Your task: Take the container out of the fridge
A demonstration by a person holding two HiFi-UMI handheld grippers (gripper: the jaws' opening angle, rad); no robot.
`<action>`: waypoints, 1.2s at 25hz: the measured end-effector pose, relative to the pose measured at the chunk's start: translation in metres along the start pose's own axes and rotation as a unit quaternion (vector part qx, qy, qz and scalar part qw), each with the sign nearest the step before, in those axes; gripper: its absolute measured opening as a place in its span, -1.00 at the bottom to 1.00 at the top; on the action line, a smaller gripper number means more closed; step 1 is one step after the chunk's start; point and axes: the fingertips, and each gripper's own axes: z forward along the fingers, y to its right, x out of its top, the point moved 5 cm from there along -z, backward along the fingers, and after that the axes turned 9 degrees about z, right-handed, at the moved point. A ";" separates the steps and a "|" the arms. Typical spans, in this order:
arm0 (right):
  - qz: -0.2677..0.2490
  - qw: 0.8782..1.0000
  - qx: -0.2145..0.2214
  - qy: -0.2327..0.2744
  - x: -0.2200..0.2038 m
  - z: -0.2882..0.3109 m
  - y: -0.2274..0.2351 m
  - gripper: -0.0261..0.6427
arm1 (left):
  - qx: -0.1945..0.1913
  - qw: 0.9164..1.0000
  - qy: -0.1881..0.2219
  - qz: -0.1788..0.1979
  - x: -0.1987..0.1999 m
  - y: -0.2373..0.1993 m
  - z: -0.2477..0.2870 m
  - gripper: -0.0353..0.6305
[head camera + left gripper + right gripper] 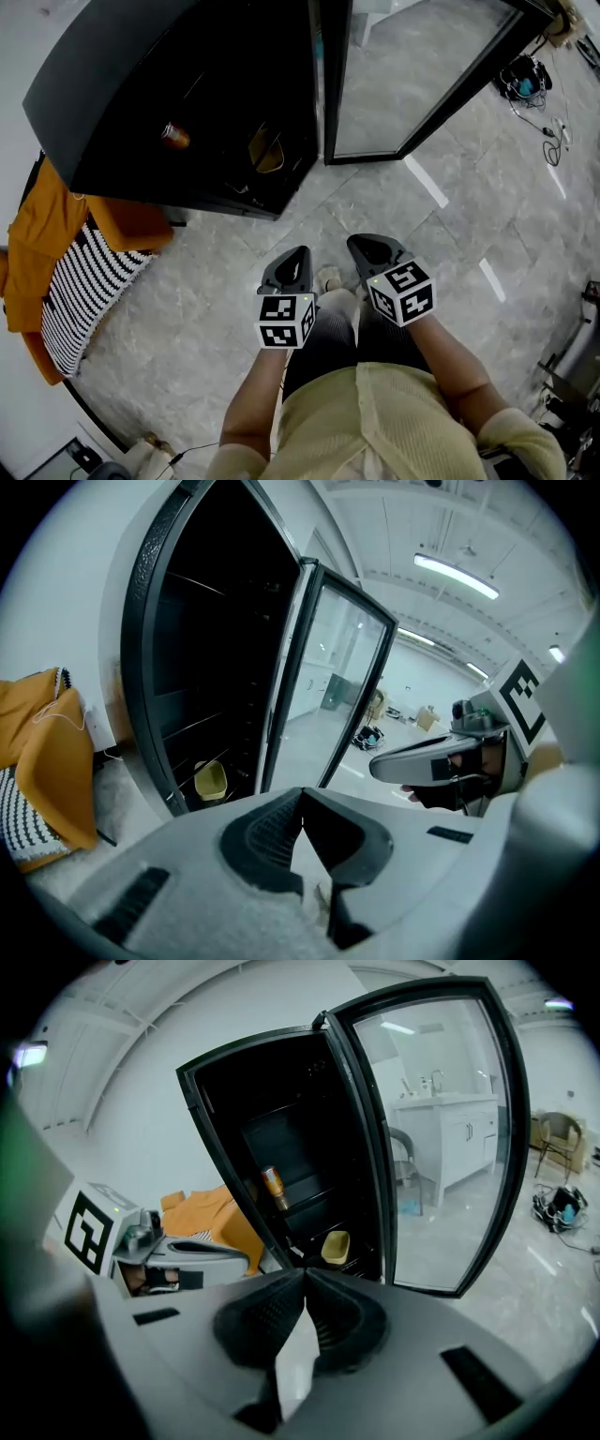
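The black fridge (178,94) stands open, its glass door (412,75) swung out to the right. A yellow container (267,150) (211,780) (336,1246) sits on a low wire shelf inside. An orange bottle (174,137) (273,1187) stands on a higher shelf. My left gripper (292,258) (302,794) and right gripper (364,246) (306,1274) hang side by side over the floor, well short of the fridge. Both are shut with tips touching and nothing between them.
An orange cloth (47,234) over a black-and-white striped cushion (84,291) lies left of the fridge. Cables and a blue object (527,84) sit on the grey tiled floor (441,216) at the far right. The person's legs (347,337) are below the grippers.
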 end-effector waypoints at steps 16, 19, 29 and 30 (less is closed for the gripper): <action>-0.031 0.999 0.037 -0.020 0.018 0.038 0.039 -0.83 | 0.059 0.998 -0.020 -0.011 -0.021 -0.015 0.040 -0.83; -0.037 0.998 0.047 -0.033 0.013 0.048 0.046 -0.83 | 0.064 0.997 -0.027 -0.023 -0.028 -0.012 0.052 -0.83; -0.043 0.995 0.060 -0.063 -0.005 0.088 0.074 -0.83 | 0.072 0.996 -0.041 -0.034 -0.053 -0.016 0.095 -0.82; -0.042 0.995 0.063 -0.064 -0.006 0.094 0.077 -0.84 | 0.074 0.996 -0.043 -0.033 -0.056 -0.019 0.099 -0.82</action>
